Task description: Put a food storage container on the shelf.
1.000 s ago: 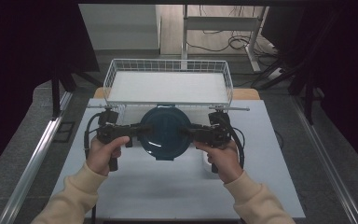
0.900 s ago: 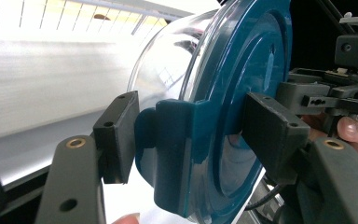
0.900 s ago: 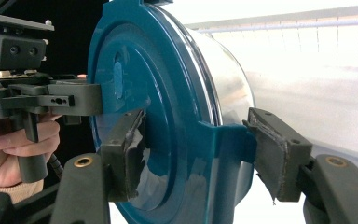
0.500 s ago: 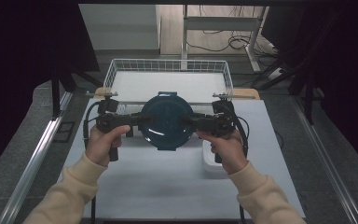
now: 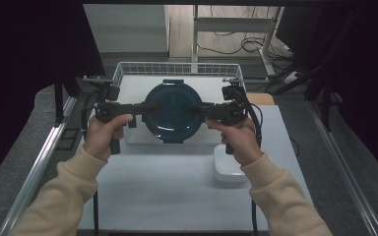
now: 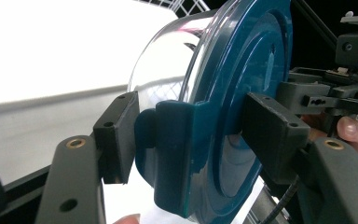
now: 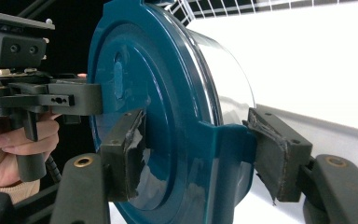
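Now lidded container (image 5: 170,111) clamped between both grippers' fingers (image 6: 119,135) — airborne.

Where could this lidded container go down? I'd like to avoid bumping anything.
The lidded container hangs between the left tool and right tool. Free patches: the white floor of the wire basket behind it, and the table in front, left of the white box. It is crowded by that box, under the right hand.

Left gripper (image 6: 186,144) jaws clamped on teal lid (image 6: 242,93) clip — glass bowl (image 6: 168,60) beneath, white tabletop (image 6: 51,46) behind
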Demonstrator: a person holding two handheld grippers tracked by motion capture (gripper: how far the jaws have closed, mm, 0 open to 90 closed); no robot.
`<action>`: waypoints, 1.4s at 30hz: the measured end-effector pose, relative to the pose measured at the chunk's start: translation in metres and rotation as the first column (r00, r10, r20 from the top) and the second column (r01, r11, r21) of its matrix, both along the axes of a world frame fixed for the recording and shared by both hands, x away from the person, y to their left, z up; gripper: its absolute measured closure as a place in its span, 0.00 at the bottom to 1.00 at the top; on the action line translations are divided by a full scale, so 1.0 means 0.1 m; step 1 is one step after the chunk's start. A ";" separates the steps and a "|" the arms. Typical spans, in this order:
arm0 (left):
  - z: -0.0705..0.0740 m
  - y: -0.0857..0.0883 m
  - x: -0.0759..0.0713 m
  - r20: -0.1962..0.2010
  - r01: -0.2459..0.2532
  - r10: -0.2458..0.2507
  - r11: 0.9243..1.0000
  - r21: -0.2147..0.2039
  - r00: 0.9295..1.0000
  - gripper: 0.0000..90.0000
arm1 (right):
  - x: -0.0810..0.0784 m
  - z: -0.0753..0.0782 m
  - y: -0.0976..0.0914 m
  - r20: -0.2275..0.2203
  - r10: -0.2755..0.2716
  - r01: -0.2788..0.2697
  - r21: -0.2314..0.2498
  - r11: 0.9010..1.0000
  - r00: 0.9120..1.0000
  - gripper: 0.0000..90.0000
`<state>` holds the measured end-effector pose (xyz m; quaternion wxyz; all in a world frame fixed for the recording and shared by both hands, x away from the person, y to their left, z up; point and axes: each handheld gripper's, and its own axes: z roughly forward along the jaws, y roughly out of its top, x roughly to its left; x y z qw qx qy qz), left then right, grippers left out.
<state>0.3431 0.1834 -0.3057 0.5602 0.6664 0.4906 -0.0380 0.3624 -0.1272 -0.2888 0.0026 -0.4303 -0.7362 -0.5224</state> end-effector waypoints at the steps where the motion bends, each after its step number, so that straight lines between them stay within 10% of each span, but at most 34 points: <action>1: 0.06 0.00 0.04 0.003 -0.001 0.001 1.000 0.002 1.000 0.42 | 0.04 0.06 0.01 0.007 0.000 0.000 0.004 1.000 1.000 0.43; 21: 0.25 0.06 0.73 -0.049 0.004 -0.005 1.000 -0.019 0.999 0.42 | 0.69 0.33 0.06 -0.027 -0.003 0.003 -0.014 1.000 1.000 0.43; 42: -0.07 0.04 1.21 -0.153 -0.013 0.006 0.999 -0.045 0.988 0.42 | 1.23 0.03 0.04 -0.134 -0.017 0.017 -0.003 1.000 0.991 0.43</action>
